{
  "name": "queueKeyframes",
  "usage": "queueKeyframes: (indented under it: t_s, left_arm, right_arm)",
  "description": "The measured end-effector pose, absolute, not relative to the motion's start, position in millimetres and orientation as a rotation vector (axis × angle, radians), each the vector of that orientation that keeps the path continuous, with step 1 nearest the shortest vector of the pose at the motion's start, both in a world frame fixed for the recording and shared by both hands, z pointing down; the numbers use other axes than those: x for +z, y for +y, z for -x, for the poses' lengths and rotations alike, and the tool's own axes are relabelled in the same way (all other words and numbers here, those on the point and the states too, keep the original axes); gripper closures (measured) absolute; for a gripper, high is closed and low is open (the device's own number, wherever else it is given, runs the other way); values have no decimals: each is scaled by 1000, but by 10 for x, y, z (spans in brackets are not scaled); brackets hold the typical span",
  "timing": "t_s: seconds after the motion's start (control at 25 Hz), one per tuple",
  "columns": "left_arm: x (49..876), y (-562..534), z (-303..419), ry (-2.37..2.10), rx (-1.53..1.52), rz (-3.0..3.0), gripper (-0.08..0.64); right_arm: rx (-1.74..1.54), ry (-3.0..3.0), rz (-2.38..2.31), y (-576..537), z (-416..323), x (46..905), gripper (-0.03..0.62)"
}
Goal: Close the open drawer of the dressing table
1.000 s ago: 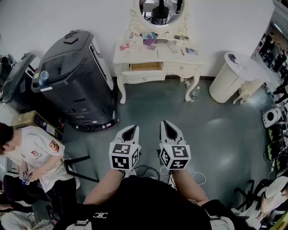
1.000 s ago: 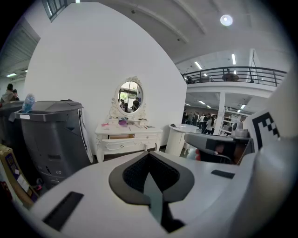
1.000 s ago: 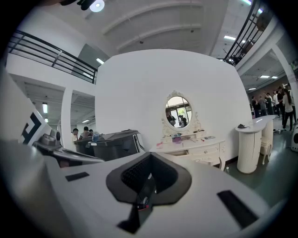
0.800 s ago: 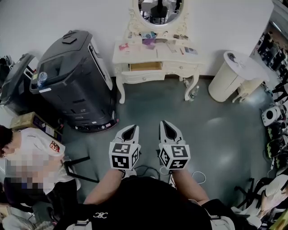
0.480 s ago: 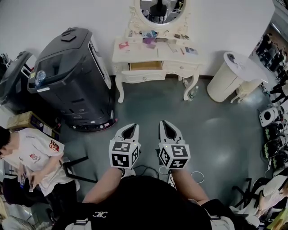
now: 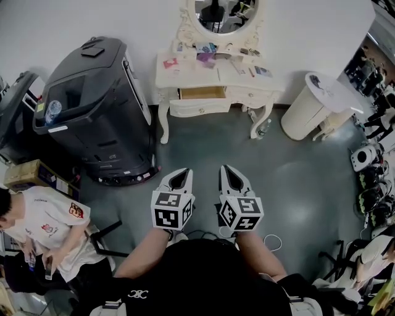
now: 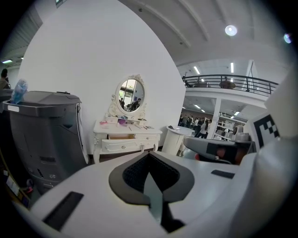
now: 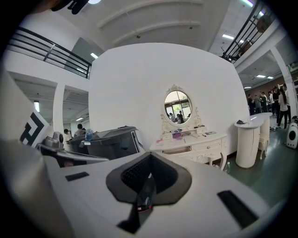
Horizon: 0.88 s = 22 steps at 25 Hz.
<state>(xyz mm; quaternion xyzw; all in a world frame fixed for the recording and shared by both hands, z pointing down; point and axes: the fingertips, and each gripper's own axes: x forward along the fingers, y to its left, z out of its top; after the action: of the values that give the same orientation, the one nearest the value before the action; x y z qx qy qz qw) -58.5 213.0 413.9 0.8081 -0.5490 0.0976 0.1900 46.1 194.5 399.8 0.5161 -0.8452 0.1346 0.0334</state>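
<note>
The white dressing table (image 6: pixel 216 73) stands against the far wall under an oval mirror (image 6: pixel 225 12). Its left drawer (image 6: pixel 200 94) is pulled out and shows a wooden inside. The left gripper view shows the drawer (image 7: pixel 122 137) far off, as does the right gripper view, where the drawer (image 8: pixel 177 150) is small. My left gripper (image 6: pixel 181 175) and right gripper (image 6: pixel 229 173) hang side by side over the grey floor, well short of the table. Both are shut and hold nothing.
A big black machine (image 6: pixel 99 105) stands left of the table. A white round stand (image 6: pixel 318 102) is at the right, and a bottle (image 6: pixel 265 128) lies by the table's right leg. A seated person (image 6: pixel 43 225) is at lower left. Cables (image 6: pixel 268 242) lie on the floor by my feet.
The head view has drifted a little, so the seated person and the black machine sit slightly lower in the picture. Both grippers keep the same shut pose side by side.
</note>
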Motion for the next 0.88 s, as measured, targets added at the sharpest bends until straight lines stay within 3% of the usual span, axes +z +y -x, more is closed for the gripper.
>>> queueKeyframes:
  t_s: [0.88]
  left_arm:
    - [4284, 1305, 998, -1552, 272, -2234, 560]
  right_arm:
    - [527, -2633, -1558, 1079, -69, 4131, 581]
